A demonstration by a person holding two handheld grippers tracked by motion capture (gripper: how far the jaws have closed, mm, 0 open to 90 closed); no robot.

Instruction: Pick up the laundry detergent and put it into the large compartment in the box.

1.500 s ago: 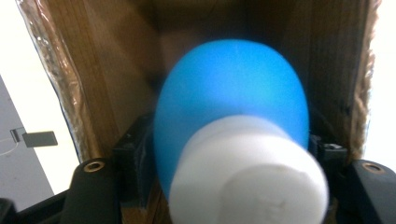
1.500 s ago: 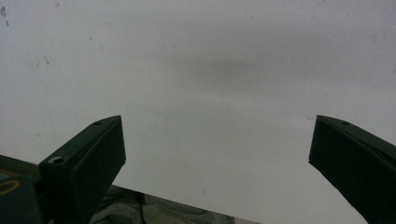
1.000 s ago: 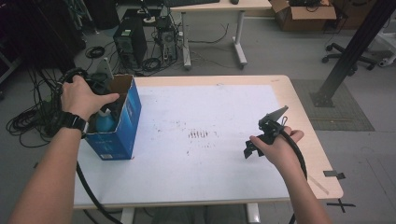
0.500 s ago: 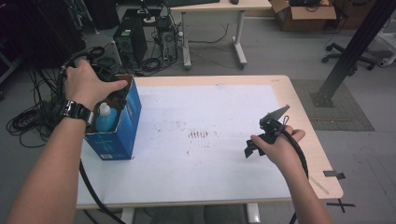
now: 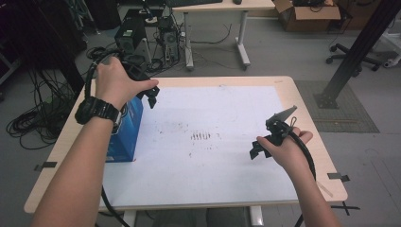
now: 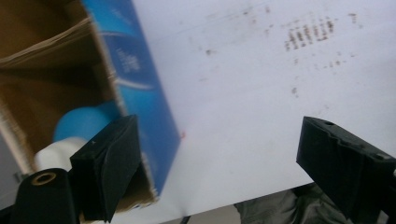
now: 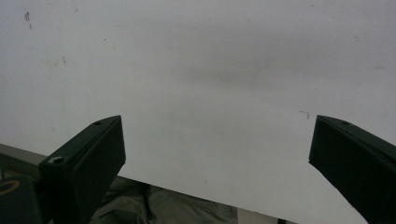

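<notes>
Left gripper (image 5: 152, 96): I see its jaws just opened wide, empty, above the box's edge.
Right gripper (image 5: 257, 150): my jaws stand wide, empty, over the white tabletop (image 5: 227, 118).
Box (image 5: 124, 135): blue, at the table's left edge.
Bottle (image 6: 81, 130): blue, white-capped, inside the box.

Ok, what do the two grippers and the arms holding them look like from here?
Both grippers, left gripper and right gripper, are matte black with blocky, wedge-shaped fingers. A thick black cable trails from each. The left wrist wears a black watch; both forearms are sleeveless.
</notes>
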